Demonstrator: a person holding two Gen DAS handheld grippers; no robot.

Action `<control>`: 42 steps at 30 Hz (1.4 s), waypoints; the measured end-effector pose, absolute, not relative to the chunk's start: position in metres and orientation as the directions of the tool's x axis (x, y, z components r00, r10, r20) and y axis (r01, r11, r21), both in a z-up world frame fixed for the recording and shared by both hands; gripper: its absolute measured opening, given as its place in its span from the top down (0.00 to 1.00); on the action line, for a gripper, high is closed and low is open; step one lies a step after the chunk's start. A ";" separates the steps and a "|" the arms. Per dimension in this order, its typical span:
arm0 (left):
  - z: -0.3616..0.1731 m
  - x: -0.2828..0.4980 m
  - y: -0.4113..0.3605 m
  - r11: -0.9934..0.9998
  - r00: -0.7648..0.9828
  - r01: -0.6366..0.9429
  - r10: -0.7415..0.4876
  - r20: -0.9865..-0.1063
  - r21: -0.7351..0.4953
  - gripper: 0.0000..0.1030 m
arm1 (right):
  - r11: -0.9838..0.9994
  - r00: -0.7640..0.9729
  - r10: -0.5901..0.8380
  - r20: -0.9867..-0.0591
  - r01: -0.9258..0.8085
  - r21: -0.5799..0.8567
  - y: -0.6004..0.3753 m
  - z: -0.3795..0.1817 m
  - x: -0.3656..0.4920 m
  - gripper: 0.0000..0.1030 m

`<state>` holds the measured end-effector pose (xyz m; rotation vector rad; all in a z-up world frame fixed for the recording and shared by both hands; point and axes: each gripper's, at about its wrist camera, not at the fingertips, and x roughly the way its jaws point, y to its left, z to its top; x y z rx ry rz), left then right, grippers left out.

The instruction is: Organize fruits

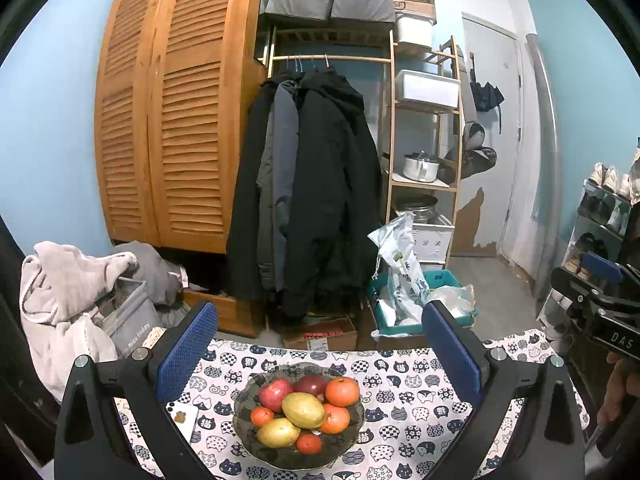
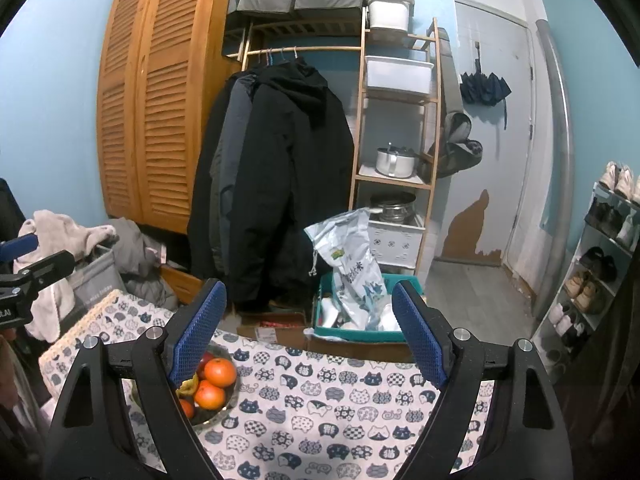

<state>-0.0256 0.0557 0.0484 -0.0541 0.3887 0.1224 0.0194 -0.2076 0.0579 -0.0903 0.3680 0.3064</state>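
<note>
Bench: covered by a white cloth printed with dark blue cat faces point(image 2: 340, 396); its far edge runs just behind the bowl, with a cardboard box point(image 1: 320, 334) and a teal plastic crate point(image 2: 360, 320) on the floor right beyond it.
Open room: the cloth to the right of the bowl lies bare in the right wrist view, all the way under the right tongs.
Fruit: a dark glass bowl point(image 1: 248, 438) holds two yellow mangoes point(image 1: 303, 410), several orange tangerines point(image 1: 342, 391) and red apples point(image 1: 275, 394), heaped together near the bench's middle.
Left tongs point(image 1: 318, 356): spread wide, empty, hovering above the cloth; the bowl sits between and below the two blue pads, apart from both.
Right tongs point(image 2: 312, 336): spread wide, empty; the bowl lies to their left, partly behind the left blue pad.
Hidden: in the right wrist view most of the bowl is cut off by that finger; a small white card point(image 1: 185, 418) beside the bowl is too small to read.
</note>
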 end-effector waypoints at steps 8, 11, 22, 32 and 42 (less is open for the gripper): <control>0.047 -0.028 0.058 0.991 0.918 -0.129 0.105 -0.383 -0.038 0.00 | 0.950 0.888 0.278 -0.367 -0.310 -0.032 -0.207 0.058 0.019 0.19; 0.047 -0.028 0.058 0.990 0.917 -0.135 0.114 -0.383 -0.028 0.00 | 0.950 0.888 0.276 -0.367 -0.309 -0.033 -0.207 0.059 0.020 0.19; 0.048 -0.028 0.056 0.990 0.915 -0.140 0.121 -0.384 -0.024 0.00 | 0.950 0.887 0.277 -0.370 -0.310 -0.032 -0.207 0.058 0.020 0.19; 0.047 -0.026 0.054 0.986 0.902 -0.165 0.137 -0.410 -0.034 0.00 | 0.950 0.887 0.276 -0.371 -0.311 -0.034 -0.207 0.059 0.020 0.19; 0.048 -0.026 0.052 0.983 0.898 -0.181 0.158 -0.410 -0.016 0.00 | 0.950 0.887 0.276 -0.371 -0.310 -0.035 -0.206 0.060 0.020 0.19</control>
